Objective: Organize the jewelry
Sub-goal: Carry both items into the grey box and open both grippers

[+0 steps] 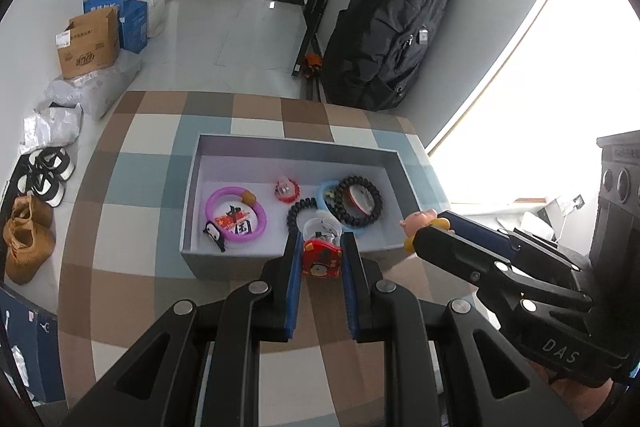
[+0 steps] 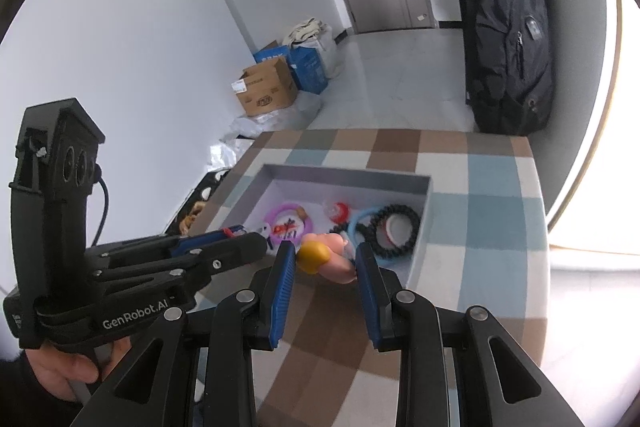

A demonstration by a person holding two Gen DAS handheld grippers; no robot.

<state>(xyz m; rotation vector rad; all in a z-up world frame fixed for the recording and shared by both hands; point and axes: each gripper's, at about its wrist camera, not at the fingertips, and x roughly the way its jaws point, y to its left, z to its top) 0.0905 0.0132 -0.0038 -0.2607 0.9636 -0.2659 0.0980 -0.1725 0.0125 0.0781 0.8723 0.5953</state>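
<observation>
Red plastic-looking charm (image 1: 321, 258) is pinched between the jaws of the left gripper (image 1: 321, 251), sitting right at the near wall of the grey box (image 1: 224, 263), roughly over its edge. Looks like a small, light, rigid thing with a clear bit (image 1: 322, 227) attached ahead of it, so my guess is it needs barely any squeeze, but smooth plastic can squirt out sideways if you only catch a corner. Grabbing across the flat sides, like it is now, seems the safe bet.

Right gripper (image 2: 325, 259) has its jaws closed on a squishy-looking pink figure with a yellow ring part (image 2: 314, 257), held just short of the box's near right corner. That one probably deforms a bit, so it grips easily, though I can't tell how firmly it's seated.

Inside the box: a purple ring (image 1: 236, 213), a black beaded bracelet (image 1: 360, 201) lying over a light blue ring (image 1: 325, 189), a small red piece (image 1: 286, 190) and a black coiled band (image 1: 298, 211). The beads will flop and drape, so pick them by the strand, not the middle hole.

Bench (image 1: 132, 187) has a checked brown, blue and cream cloth, which should stop stuff sliding. Room-wise: a black backpack (image 1: 384, 27) against the wall, cardboard boxes (image 1: 90, 43) and shoes (image 1: 44, 175) on the floor, doors at the back.
</observation>
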